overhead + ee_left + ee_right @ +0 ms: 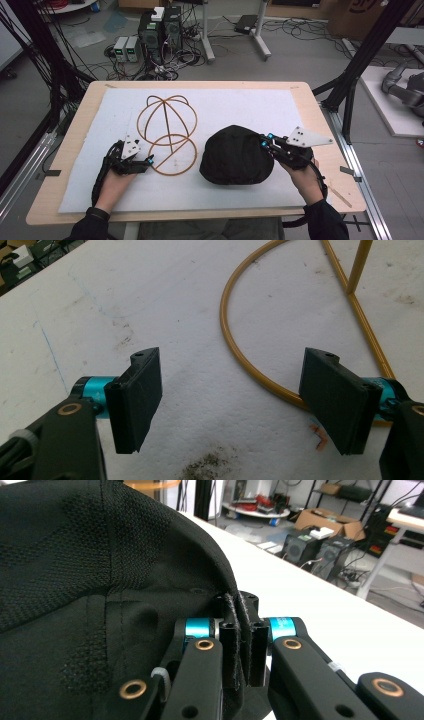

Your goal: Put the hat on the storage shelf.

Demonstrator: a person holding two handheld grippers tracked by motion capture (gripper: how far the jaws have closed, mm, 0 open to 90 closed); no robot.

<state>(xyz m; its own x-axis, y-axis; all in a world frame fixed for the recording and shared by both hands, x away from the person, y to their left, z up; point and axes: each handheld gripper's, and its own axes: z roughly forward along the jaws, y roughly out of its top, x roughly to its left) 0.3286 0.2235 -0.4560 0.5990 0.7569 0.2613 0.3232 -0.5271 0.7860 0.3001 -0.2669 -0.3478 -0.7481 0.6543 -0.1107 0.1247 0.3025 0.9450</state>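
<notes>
A black mesh fabric cap [236,155] lies rounded side up on the white foam-covered surface [240,107], just to the right of the golden-brown wire hat stand [168,131], which serves here as the landmark. The stand has a flat ring base with a domed cage of thin rods rising behind it.

The right hand-held gripper [265,140] sits on the far side of the cap from the stand, at the cap's right edge. In the right gripper view its jaws are closed on a folded seam of the cap's edge [239,630] (the fabric is pinched between the two black pads).

The left hand-held gripper [148,161] rests at the stand's left, beside the ring base. In the left gripper view its jaws stand wide apart and hold nothing, with the ring's curved rod [235,347] running just past the right-side pad [334,400].
</notes>
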